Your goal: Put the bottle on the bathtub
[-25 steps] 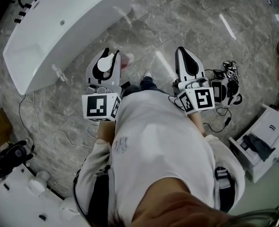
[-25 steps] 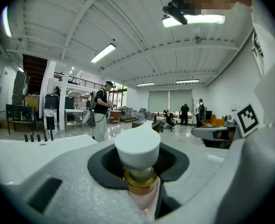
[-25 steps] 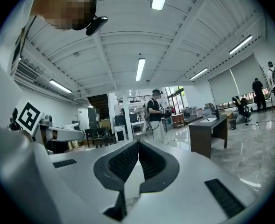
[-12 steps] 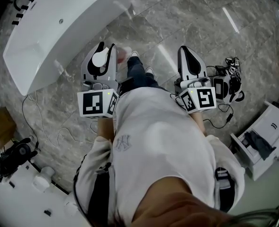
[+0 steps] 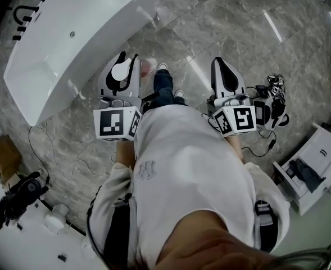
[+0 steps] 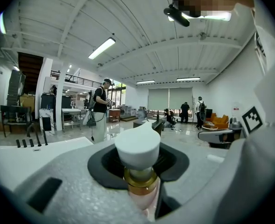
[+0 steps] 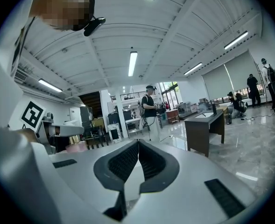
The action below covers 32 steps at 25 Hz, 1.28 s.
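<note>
pink bottle (image 6: 138,164), gold collar, white cap, clamped in left hand-held gripper (image 5: 127,63); white bathtub (image 5: 58,49) nearby.

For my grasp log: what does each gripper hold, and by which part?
Left gripper holds the bottle at its neck. Right gripper holds nothing, jaws shut.

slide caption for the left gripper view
Left gripper clamped on the white-capped pink bottle, white bathtub at lower left.

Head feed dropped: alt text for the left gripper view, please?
The left gripper is shut on a pink bottle with a white cap and gold collar. Behind it lies the white bathtub, then an open hall with people.
</note>
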Tool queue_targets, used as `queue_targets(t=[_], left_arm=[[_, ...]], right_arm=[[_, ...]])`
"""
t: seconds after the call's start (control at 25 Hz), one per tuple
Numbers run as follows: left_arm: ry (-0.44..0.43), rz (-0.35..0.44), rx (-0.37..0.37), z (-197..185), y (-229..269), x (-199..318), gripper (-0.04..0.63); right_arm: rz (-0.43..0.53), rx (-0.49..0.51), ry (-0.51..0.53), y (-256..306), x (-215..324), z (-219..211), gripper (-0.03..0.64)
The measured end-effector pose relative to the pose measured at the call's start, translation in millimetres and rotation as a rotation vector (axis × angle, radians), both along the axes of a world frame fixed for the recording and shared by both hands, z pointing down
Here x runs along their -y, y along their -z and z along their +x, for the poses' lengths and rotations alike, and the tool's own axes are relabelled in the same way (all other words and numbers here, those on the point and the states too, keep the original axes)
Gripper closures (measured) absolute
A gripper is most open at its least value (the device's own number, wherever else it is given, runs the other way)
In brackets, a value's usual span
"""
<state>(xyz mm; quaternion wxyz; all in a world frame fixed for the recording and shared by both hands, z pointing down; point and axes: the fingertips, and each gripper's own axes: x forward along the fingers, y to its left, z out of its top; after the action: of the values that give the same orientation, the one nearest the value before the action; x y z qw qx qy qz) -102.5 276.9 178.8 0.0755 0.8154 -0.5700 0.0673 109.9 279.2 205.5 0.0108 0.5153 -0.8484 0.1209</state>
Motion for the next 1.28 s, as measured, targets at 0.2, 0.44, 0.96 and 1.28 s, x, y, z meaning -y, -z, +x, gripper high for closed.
queue_targets(t=[0.2, 0.44, 0.96, 1.28], left_arm=[[-0.046, 0.016, 0.006, -19, 7, 52, 0.463], [-0.084, 0.034, 0.011, -45, 12, 101, 0.463], [-0.055, 0.020, 0.013, -79, 4, 144, 0.463], [-0.014, -0.002, 0.016, -71, -2, 178, 0.463]], right_arm=[[0.025, 0.002, -0.013, 10, 51, -30, 0.604], [0.041, 0.004, -0.035, 15, 93, -60, 0.604], [0.029, 0.001, -0.049, 11, 129, -81, 0.604], [0.011, 0.001, -0.019, 3, 173, -70, 0.604]])
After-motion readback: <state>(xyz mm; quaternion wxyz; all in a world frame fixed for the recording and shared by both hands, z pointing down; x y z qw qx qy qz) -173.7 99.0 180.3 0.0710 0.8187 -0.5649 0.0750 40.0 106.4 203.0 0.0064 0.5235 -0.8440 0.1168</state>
